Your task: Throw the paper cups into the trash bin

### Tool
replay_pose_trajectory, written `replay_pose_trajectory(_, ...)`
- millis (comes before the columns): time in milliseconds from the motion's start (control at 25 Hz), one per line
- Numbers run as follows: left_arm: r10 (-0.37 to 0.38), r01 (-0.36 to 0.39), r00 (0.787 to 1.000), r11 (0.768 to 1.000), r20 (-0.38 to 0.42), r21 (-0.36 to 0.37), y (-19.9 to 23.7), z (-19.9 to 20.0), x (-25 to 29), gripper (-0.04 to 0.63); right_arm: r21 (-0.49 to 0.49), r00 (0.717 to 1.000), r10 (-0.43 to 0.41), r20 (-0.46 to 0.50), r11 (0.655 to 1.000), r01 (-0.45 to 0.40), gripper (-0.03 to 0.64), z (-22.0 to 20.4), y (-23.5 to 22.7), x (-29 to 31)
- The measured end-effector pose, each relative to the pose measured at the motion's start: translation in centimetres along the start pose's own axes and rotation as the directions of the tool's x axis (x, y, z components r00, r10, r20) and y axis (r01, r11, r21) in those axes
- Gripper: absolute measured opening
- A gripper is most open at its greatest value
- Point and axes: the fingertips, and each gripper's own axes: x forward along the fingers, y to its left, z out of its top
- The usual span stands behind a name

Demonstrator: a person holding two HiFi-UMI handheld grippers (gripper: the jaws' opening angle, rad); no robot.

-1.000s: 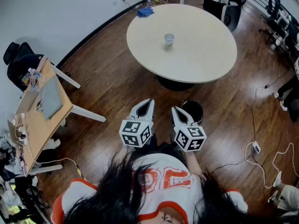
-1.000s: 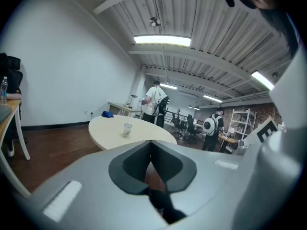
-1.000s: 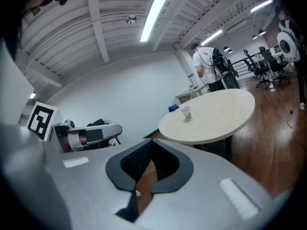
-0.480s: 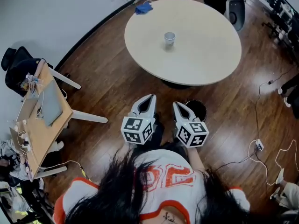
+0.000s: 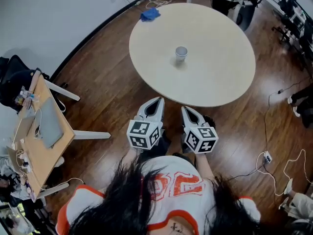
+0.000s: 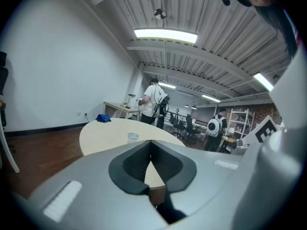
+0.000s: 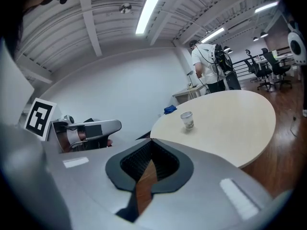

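- Head view: a lone paper cup (image 5: 181, 52) stands upright near the middle of the round worktop (image 5: 146, 62), and a blue cloth (image 5: 150, 14) lies at the far rim.
- The left hand-held gripper (image 5: 157, 101) and right hand-held gripper (image 5: 186, 109) are held side by side over the wood floor. Both stop short of the worktop's near rim and point toward the cup, well apart from it.
- A dark bin (image 5: 209, 121) peeks out under the near rim, just beside the right hand-held gripper.
- A desk (image 5: 29, 146) stands off to the left.
- Left gripper view: the left hand-held gripper (image 6: 150, 142) is clenched, its jaw tips meeting with nothing between them. Beyond the tips the cup (image 6: 133, 137) sits on the pale worktop (image 6: 103, 133), with the cloth (image 6: 103, 118) farther back. A person (image 6: 154, 102) in white stands behind the worktop.
- Right gripper view: the right hand-held gripper (image 7: 151, 141) is likewise clenched on nothing, and only floor shows through the slit below its tips. The cup (image 7: 187, 120) stands upright up and to the right of the tips, well apart from them. The left hand-held gripper (image 7: 88, 130) shows alongside at the left.
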Motion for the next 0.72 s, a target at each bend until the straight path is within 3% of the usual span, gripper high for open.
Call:
replay_pose_trajectory(360,-0.057,0.057,0.998,0.998,-0.024,0.009,5.1,2.5,4.5,0.000,0.015,0.997,-0.076,0.027,0.997,0.076,0.002,3.5,-1.0,5.9)
replay_pose_trajectory(720,-0.117,0.117,0.992,0.993,-0.055,0.011,6.1,2.9,7.0,0.000,0.008,0.990,-0.139,0.028,0.990,0.139,0.002,4.7,-2.3,8.2)
